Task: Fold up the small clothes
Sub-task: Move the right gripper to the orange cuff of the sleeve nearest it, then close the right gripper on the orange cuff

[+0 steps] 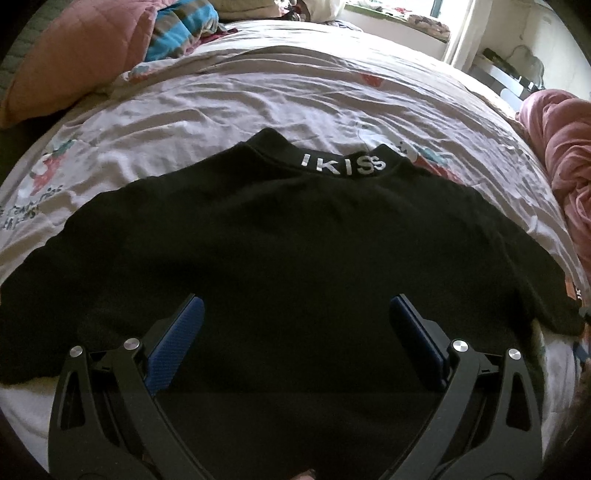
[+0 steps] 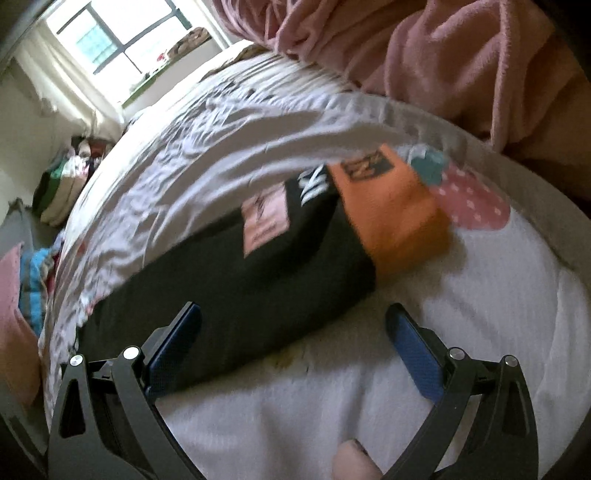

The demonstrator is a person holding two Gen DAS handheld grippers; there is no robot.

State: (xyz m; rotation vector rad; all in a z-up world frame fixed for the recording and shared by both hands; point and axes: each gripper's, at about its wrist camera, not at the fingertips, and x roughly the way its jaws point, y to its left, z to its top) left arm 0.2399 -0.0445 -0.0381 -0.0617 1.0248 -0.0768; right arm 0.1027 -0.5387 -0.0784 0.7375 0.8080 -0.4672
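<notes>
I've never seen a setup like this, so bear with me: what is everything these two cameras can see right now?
Black shirt: one, black with white collar lettering, spread flat on the bed.
Sleeve cuff: one, orange, at the shirt's sleeve end.
Bedsheet: one, pale printed, under the shirt.
Pillow: one, pink, at the bed's far corner.
Blanket: one, pink, bunched at the bed's edge.
Window: one, bright, far wall.
Left gripper: open, over the shirt.
Right gripper: open, over the sleeve.

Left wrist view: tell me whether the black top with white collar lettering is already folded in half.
No. The black top with white collar lettering lies spread flat on the pale printed bedsheet, sleeves out both sides.
</notes>
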